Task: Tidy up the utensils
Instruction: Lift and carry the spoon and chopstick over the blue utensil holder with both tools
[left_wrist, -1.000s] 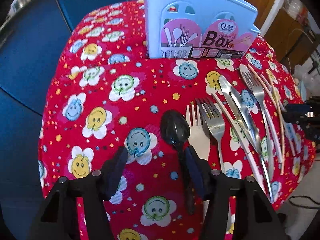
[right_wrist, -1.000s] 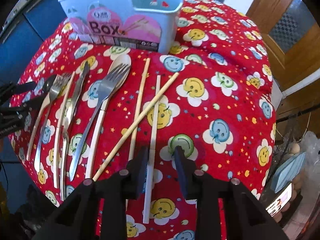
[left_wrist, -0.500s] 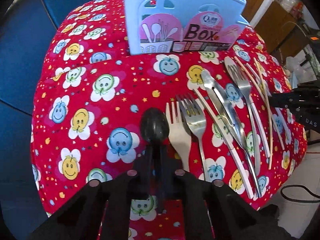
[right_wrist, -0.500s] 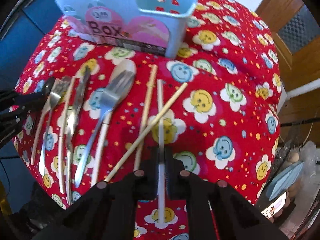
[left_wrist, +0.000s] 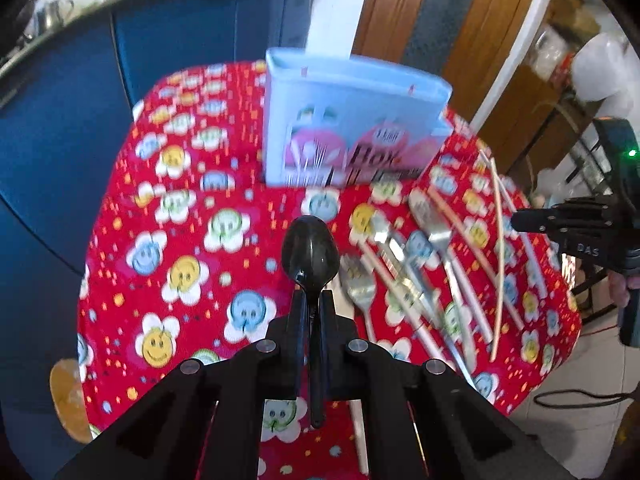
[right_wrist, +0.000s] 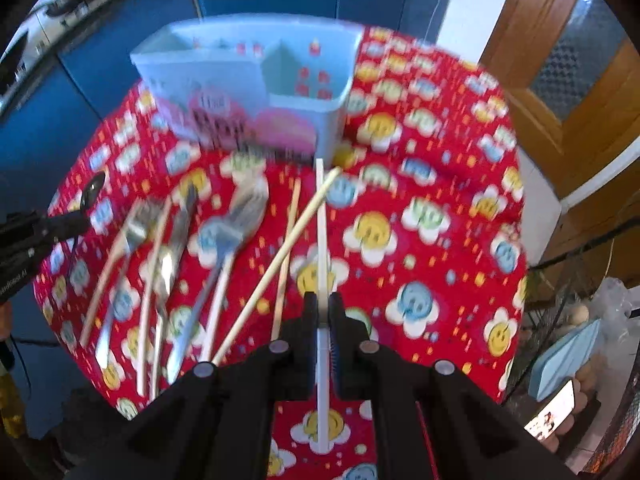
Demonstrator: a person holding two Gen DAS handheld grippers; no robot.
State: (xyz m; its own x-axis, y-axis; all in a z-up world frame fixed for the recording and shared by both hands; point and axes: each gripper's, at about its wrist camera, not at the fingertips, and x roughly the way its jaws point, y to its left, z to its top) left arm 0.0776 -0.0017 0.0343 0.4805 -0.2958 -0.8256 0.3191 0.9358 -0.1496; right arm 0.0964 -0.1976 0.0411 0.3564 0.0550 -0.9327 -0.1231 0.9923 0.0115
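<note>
- Gripping the handle of a black spoon (left_wrist: 311,254), the left claw (left_wrist: 312,312) has its jaws clamped together on it; the bowl sticks out ahead of the fingertips, clear of the cloth.
- Pinching a white chopstick (right_wrist: 321,240), the right claw (right_wrist: 322,312) is closed on the stick near its lower part, the long end pointing toward the box.
- A tan chopstick (right_wrist: 280,256) crosses the white one near its far tip; a second tan one (right_wrist: 289,240) lies beside it on the cloth.
- Left of those, forks, a knife and pale-handled pieces lie in a loose row (right_wrist: 176,256); motion blur makes it hard to tell each one apart.
- In the left wrist view the same row (left_wrist: 412,276) lies to the right of the spoon.
- A pale blue utensil box (right_wrist: 256,80) with pink labels stands upright at the far side, its compartments open at the top.
- Everything sits on a tabletop covered with a red cloth (left_wrist: 168,240) printed with smiling flowers.
</note>
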